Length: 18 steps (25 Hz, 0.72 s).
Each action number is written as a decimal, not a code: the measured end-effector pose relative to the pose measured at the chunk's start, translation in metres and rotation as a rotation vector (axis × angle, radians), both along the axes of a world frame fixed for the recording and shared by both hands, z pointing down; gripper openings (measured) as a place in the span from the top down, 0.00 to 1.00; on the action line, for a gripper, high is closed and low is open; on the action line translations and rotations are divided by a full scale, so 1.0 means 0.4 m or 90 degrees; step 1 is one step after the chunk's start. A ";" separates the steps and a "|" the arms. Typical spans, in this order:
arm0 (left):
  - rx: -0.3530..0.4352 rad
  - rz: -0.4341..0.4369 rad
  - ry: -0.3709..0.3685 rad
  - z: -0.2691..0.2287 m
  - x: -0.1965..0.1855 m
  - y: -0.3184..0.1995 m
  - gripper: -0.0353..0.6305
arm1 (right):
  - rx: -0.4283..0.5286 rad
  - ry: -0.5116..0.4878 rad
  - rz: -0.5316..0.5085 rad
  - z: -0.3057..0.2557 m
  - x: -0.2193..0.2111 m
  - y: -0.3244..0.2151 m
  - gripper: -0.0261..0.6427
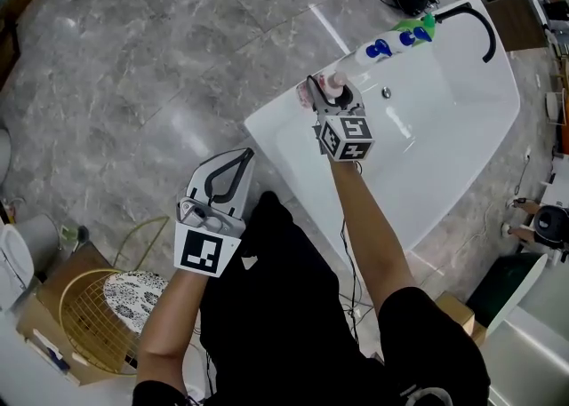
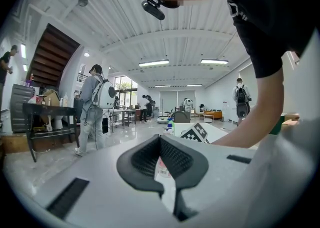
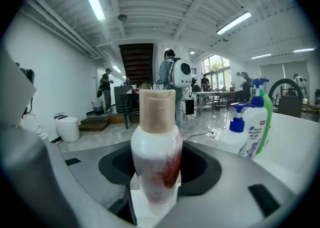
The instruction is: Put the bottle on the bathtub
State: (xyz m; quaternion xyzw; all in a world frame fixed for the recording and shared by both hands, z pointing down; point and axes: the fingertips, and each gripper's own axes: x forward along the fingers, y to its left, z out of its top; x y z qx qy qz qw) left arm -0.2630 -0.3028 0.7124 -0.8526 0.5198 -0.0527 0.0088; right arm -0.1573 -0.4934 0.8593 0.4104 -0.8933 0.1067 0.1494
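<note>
Here's the right gripper (image 1: 331, 98) out over the bathtub (image 1: 276, 133), at the corner of the rim nearest the person, and its jaws are clamped on the bottle (image 3: 156, 152): white body, reddish print, tan cap, standing upright in the grip. The bottle hangs right at that rim, but whether its base has touched down on the ledge is not clear from any view. Further along the same rim, towards the black faucet (image 1: 480, 22), two pump bottles (image 1: 380, 49) are lined up, and there looks to be bare ledge on the bottle's side of them. The left gripper (image 1: 238, 163) sits off the bathtub, beside its outer wall and close to the person's body, jaws pressed together on nothing, taking no part. So the carry looks about done. What's left, by my reading, is to settle the bottle flat on the ledge, open the jaws and back away without tipping it.
</note>
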 end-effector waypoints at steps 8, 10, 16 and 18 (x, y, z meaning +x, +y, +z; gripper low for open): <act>0.016 0.012 -0.005 0.002 0.001 -0.014 0.93 | 0.020 0.002 0.006 0.019 -0.006 0.000 0.62; 0.015 0.012 -0.004 0.001 0.001 -0.012 0.93 | 0.028 0.002 0.012 0.014 -0.007 0.003 0.62; 0.017 0.017 -0.008 -0.011 0.004 -0.002 0.93 | 0.031 0.011 0.022 0.018 0.001 0.019 0.61; 0.019 0.017 -0.010 -0.021 0.000 -0.002 0.93 | 0.028 0.014 0.016 0.018 -0.004 0.022 0.61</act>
